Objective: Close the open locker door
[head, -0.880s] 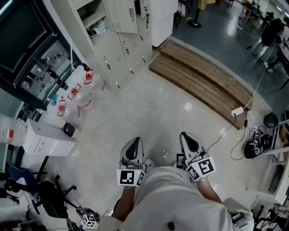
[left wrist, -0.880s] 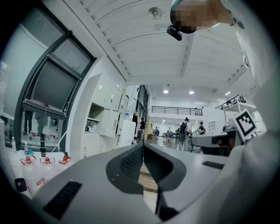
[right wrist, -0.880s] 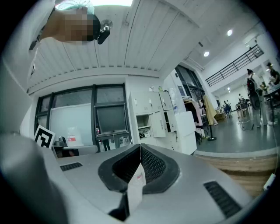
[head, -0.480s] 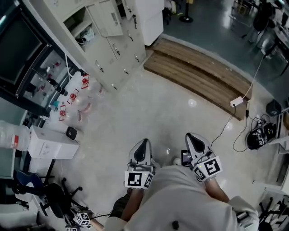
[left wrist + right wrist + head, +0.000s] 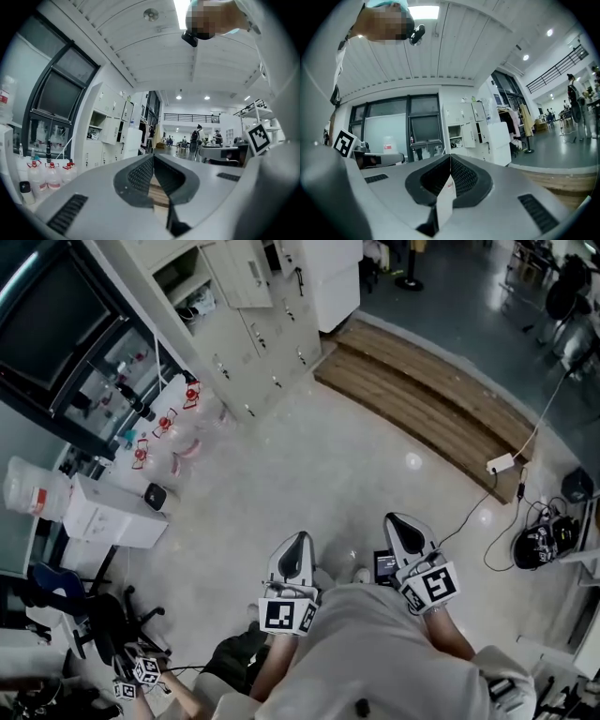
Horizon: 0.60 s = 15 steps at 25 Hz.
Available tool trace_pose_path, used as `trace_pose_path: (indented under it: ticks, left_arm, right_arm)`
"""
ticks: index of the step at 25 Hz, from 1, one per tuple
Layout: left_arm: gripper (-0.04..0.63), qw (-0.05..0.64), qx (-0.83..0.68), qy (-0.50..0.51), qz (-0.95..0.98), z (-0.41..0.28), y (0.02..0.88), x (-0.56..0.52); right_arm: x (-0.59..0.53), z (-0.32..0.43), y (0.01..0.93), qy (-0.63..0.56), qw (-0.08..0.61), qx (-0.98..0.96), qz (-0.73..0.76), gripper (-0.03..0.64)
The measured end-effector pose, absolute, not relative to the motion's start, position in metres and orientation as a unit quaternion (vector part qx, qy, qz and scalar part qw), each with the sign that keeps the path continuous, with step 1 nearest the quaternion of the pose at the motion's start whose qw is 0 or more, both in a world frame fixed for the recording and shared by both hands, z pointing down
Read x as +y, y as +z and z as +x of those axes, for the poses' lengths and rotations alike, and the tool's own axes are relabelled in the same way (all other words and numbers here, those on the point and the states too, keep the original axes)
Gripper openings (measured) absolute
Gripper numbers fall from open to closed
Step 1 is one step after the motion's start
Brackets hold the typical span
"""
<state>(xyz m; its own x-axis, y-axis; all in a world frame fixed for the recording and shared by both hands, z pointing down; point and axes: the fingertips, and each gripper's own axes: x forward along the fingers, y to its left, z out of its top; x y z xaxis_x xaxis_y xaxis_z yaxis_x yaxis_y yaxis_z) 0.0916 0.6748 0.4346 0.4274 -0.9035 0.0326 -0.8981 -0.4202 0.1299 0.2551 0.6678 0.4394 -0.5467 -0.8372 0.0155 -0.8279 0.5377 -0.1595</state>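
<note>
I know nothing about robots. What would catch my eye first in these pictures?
Low in the head view, the left gripper and right gripper are held out over the pale floor, both with jaws together and empty. At the top stands a bank of lockers with one open door. A wooden platform runs to its right.
</note>
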Motion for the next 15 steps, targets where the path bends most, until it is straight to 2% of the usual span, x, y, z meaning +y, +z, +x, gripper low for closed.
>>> trace_pose_path:
  ticks: [7, 15]
  left_arm:
    - [0.009, 0.071, -0.547, -0.008, 0.834, 0.086, 0.443, 0.670]
    - [0.009, 0.081, -0.543, -0.017, 0.836, 0.068, 0.453, 0.601]
  right_arm:
    - [0.657, 0.248, 0.454, -0.098, 0.034, 0.883, -0.458, 0.029]
    - [0.592, 0.234, 0.464, -0.106, 0.014, 0.872, -0.477, 0.029]
